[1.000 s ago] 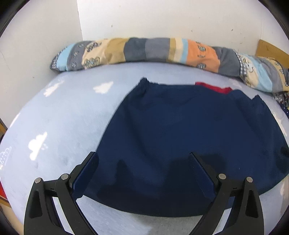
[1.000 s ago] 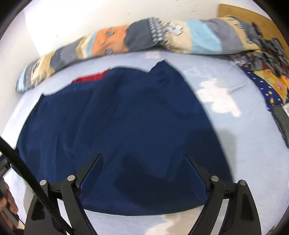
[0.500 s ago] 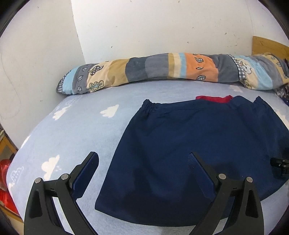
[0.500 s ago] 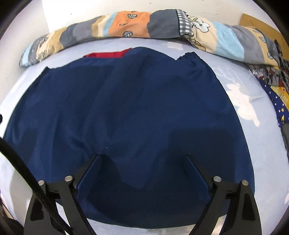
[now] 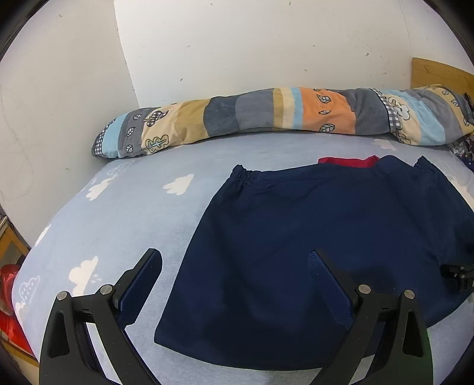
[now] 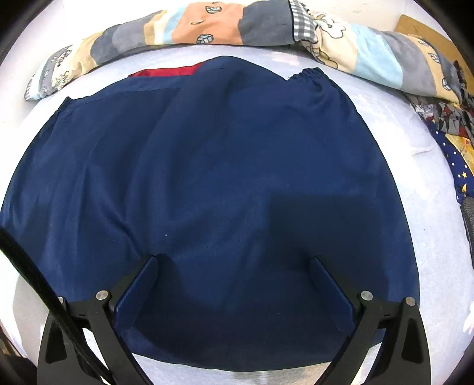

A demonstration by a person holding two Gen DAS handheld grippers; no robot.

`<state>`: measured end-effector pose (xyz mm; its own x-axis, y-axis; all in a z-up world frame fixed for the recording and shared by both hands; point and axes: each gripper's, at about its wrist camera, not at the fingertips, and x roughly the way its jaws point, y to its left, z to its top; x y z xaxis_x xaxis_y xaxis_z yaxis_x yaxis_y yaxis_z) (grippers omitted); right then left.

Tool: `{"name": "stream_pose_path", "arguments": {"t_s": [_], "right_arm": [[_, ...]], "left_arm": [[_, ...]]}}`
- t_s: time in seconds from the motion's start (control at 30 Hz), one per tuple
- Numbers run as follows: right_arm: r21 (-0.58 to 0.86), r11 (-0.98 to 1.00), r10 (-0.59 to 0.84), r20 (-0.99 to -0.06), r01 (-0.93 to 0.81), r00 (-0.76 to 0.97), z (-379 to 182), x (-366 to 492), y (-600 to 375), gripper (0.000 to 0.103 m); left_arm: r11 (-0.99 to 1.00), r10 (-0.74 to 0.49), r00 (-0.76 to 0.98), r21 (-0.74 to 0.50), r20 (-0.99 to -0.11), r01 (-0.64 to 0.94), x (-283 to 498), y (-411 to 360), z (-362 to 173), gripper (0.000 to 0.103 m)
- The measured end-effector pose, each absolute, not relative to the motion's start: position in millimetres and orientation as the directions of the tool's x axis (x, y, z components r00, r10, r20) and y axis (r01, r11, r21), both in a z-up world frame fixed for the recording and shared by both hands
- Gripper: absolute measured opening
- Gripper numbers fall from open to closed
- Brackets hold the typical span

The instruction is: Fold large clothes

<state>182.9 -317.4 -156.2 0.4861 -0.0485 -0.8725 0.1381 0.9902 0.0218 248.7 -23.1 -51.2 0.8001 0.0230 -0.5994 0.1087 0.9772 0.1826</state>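
A navy garment (image 5: 311, 242) (image 6: 207, 177) lies spread flat on the bed, folded, with gathered elastic cuffs at its far corners and a red strip (image 5: 346, 162) (image 6: 166, 72) showing at the far edge. My left gripper (image 5: 234, 266) hangs above the garment's near left corner, its jaws wide and nothing between them. My right gripper (image 6: 234, 266) hovers over the near middle of the cloth; its jaws are opening, the pads clear of the fabric. A bit of the right gripper (image 5: 459, 274) shows at the right edge of the left wrist view.
The pale blue bedsheet (image 5: 124, 213) carries white cloud prints. A rolled patchwork blanket (image 5: 266, 115) (image 6: 266, 26) lies along the far wall. Star-patterned bedding (image 6: 453, 154) is piled at the right. A red object (image 5: 9, 296) sits beside the bed at the left.
The left view has tilted up, so more wall shows and the garment sits lower right. The right gripper has sunk closer over the cloth and its jaws have spread a little wider.
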Motion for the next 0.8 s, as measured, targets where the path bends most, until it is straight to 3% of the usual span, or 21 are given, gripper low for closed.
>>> {"name": "stream_pose_path", "arguments": {"t_s": [0.1,0.23,0.37,0.43,0.53,0.67,0.8], "right_arm": [[0.010,0.992,-0.058,-0.843,0.123,0.535,-157,172,-315,0.103],[0.033,0.988,-0.055,-0.836,0.150,0.546,-139,171,-318,0.100],[0.044,0.997,-0.005,-0.802,0.066,0.597,-123,168,-304,0.100],[0.075,0.996,0.046,-0.862,0.038,0.505,-150,177,-300,0.100],[0.101,0.994,0.070,-0.851,0.032,0.520,-142,177,-308,0.100],[0.331,0.937,0.193,-0.753,0.109,0.629,-106,154,-360,0.100],[0.437,0.870,0.162,-0.692,0.230,0.703,-92,119,-435,0.100]], "left_arm": [[0.980,-0.004,0.769,0.150,-0.640,0.130,253,-19,-57,0.099],[0.991,-0.046,0.613,0.043,-0.789,0.129,279,-2,-89,0.099],[0.994,-0.017,0.497,0.038,-0.868,0.099,296,12,-122,0.100],[0.994,-0.013,0.500,0.042,-0.866,0.100,296,12,-122,0.101],[0.996,-0.006,0.534,0.043,-0.846,0.079,290,12,-112,0.099],[0.993,-0.087,0.644,-0.015,-0.760,0.116,276,9,-80,0.099],[0.989,-0.128,0.610,-0.053,-0.782,0.139,278,3,-85,0.099]]}}
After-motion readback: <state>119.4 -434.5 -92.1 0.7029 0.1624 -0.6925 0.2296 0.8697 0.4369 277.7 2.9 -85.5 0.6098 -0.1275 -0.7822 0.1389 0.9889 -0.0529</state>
